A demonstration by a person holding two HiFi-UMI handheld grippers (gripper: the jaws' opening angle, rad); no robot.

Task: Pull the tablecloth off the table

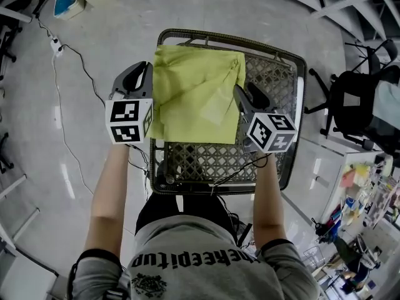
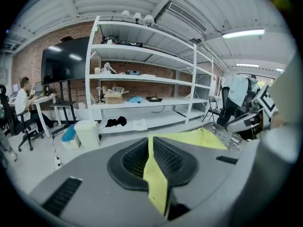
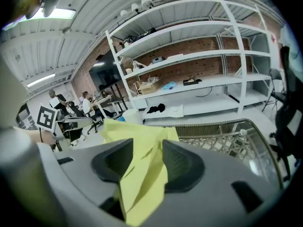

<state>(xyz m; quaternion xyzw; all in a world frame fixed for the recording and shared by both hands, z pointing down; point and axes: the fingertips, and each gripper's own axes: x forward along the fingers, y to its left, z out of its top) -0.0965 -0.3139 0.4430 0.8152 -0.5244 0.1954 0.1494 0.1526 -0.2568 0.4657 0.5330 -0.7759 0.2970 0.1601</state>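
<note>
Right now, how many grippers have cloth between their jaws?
2: the left gripper is shut on the tablecloth at its left edge; right gripper has the right edge between jaws standing apart.

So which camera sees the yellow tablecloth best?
The head view: it shows nearly the whole yellow tablecloth bunched on the lattice table. Each gripper view shows only a strip between its fingers and a bit beyond.
</note>
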